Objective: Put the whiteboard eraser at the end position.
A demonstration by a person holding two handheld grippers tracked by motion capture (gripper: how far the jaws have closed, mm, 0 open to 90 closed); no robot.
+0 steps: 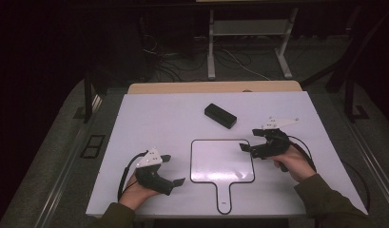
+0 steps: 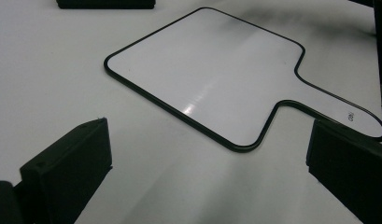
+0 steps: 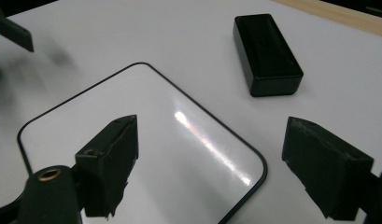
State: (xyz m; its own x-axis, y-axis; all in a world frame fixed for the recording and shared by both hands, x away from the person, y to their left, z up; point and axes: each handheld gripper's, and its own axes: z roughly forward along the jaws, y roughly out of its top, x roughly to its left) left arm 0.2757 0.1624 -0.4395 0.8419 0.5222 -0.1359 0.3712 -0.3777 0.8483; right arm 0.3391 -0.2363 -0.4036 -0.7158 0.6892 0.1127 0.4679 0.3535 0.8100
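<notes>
High view first: a small white paddle board (image 1: 222,160) with a thin black rim lies flat on the white table (image 1: 149,114), near its front edge and between the two hands. Its handle points back toward the person, so its long axis runs from the near edge toward the far one. A black block (image 1: 220,116) sits beyond it, well apart. The left gripper (image 1: 175,170) hovers just left of the board with jaws spread and nothing between them. The right gripper (image 1: 249,140) hangs by the board's far right corner, jaws also apart and empty.

Left gripper view: both black jaws stand wide, bare table between them. The board lies ahead, its handle swinging off to the right, just beyond the right jaw.

Right gripper view: the jaws are parted over the board's rounded corner, pinching nothing; the block lies farther off, upper right, and the tip of the left gripper shows at top left.

By my reckoning the board is thin, stiff and light, its glossy face slippery. Lying flush, it gives the jaws little edge to catch. The narrow handle looks the best place to take hold, or a corner once tipped up.
</notes>
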